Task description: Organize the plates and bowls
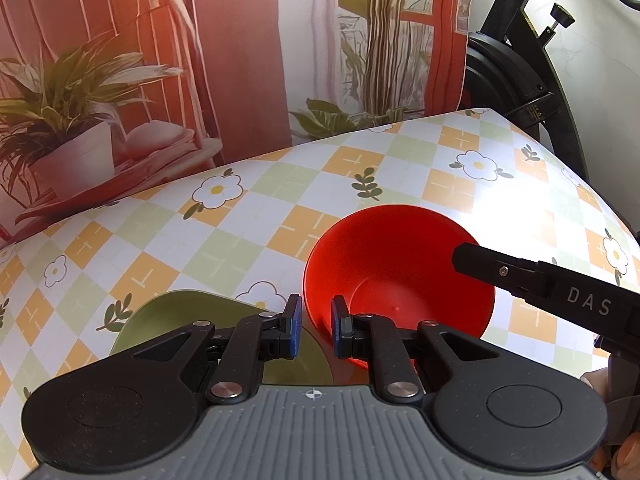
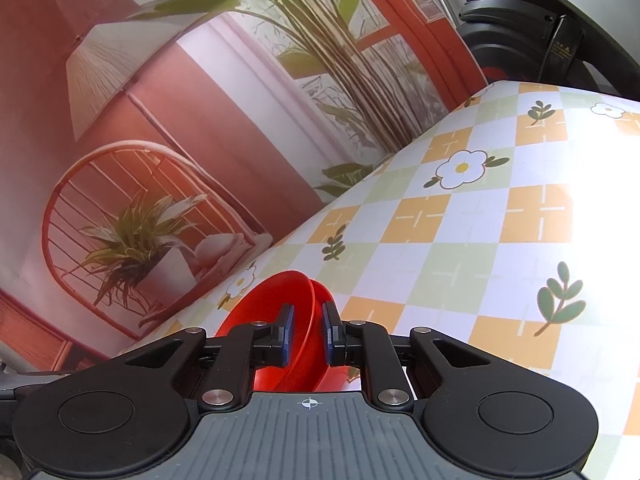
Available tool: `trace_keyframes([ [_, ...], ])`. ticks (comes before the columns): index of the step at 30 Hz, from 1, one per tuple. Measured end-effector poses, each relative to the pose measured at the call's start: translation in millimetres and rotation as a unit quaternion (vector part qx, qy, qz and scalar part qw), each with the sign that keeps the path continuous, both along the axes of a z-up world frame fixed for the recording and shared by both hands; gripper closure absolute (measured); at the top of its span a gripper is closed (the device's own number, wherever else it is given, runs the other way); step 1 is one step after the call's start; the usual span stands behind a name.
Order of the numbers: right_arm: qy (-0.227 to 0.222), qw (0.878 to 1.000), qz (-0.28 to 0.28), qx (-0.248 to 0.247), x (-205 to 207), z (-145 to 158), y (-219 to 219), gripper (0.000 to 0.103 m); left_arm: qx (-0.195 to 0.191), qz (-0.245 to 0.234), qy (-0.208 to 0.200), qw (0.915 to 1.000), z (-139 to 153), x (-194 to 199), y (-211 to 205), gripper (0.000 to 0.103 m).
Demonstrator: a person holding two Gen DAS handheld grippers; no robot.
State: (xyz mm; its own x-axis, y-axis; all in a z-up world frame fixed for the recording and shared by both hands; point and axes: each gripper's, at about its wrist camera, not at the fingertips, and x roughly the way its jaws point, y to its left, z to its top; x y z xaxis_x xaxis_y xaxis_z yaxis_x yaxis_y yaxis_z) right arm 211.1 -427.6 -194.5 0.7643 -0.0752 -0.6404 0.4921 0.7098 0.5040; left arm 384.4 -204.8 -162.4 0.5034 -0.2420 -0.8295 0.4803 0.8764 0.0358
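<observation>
Pinching red bowl [image 1: 400, 272] rim, left tongs [image 1: 316, 328], right tongs [image 2: 308, 334] straddling opposite rim, unclosed

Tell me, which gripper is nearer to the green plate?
Left. The left gripper is directly over the right edge of the green plate. The right gripper is further away, at the opposite rim of the red bowl.
</observation>
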Motion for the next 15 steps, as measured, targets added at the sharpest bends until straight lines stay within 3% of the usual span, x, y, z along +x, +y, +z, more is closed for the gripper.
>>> trace_keyframes([
  [15, -0.011, 1.000, -0.002, 0.007, -6.7, -0.7, -3.1, 0.087, 0.015, 0.005, -0.013, 0.9998, -0.9, -2.0, -5.3, 0.086],
])
